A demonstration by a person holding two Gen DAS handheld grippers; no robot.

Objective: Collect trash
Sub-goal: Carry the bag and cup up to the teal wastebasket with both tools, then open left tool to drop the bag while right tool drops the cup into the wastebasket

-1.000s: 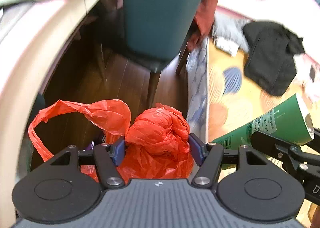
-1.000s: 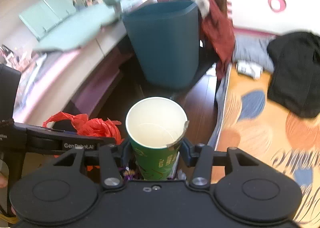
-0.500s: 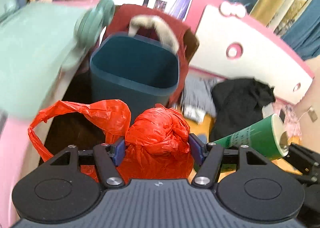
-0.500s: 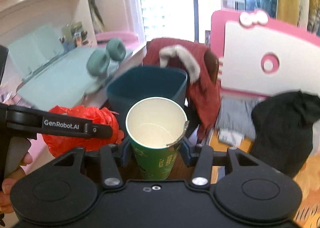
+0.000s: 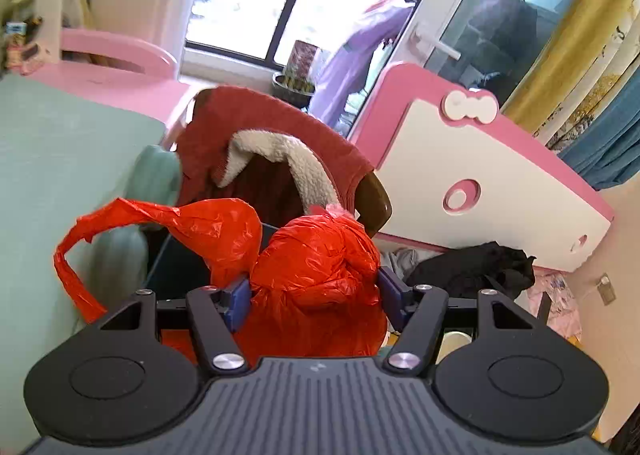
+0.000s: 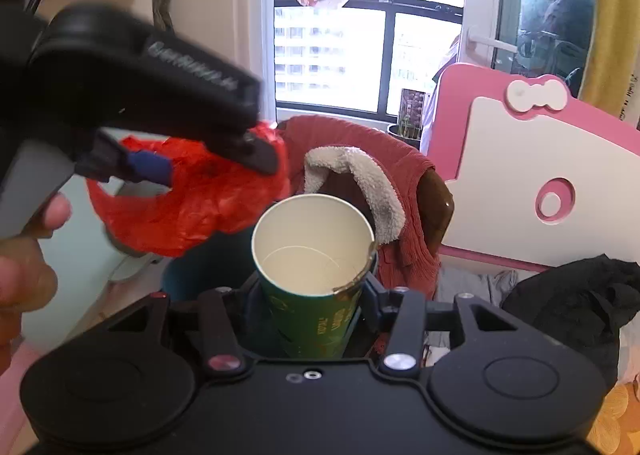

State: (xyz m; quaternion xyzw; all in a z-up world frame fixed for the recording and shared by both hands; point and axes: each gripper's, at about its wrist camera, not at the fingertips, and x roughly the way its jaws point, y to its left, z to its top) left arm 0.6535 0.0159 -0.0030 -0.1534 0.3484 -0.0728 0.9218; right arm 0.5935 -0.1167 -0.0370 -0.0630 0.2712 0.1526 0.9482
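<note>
Room: bedroom with a tall dark-framed window (image 6: 360, 55), a pink and white bed end panel with a bow cut-out (image 5: 480, 175), and a mint-green mat on the pink tabletop (image 5: 60, 159) at the left.
Chair: brown wooden chair draped with a red fleece-lined jacket (image 5: 280, 143), straight ahead in both views.
Left tool (image 5: 314, 291): clamped on a crumpled orange-red plastic bag (image 5: 320, 271); the blue pads press into both sides of the bundle, and one loop handle trails off to the left.
Right tool (image 6: 314, 303): clamped on a green paper cup with a white inside (image 6: 312, 255), open mouth facing the camera, rim torn at one side.
Person's hand (image 6: 28, 239): gripping the left tool's handle, seen at the left edge of the right wrist view.
Bin: dark teal plastic waste bin (image 6: 208, 267), mostly hidden below the bag and behind the cup; only its rim and part of a wall show.
Step in hand: carrying both pieces of trash, held over or just short of the bin; which one, I cannot tell.
Next move: likely bring each tool over the bin's mouth, tip it down and open it so bag and cup fall inside.
Watch: the light bag may cling to the pads; the trailing handle could snag the rim.
</note>
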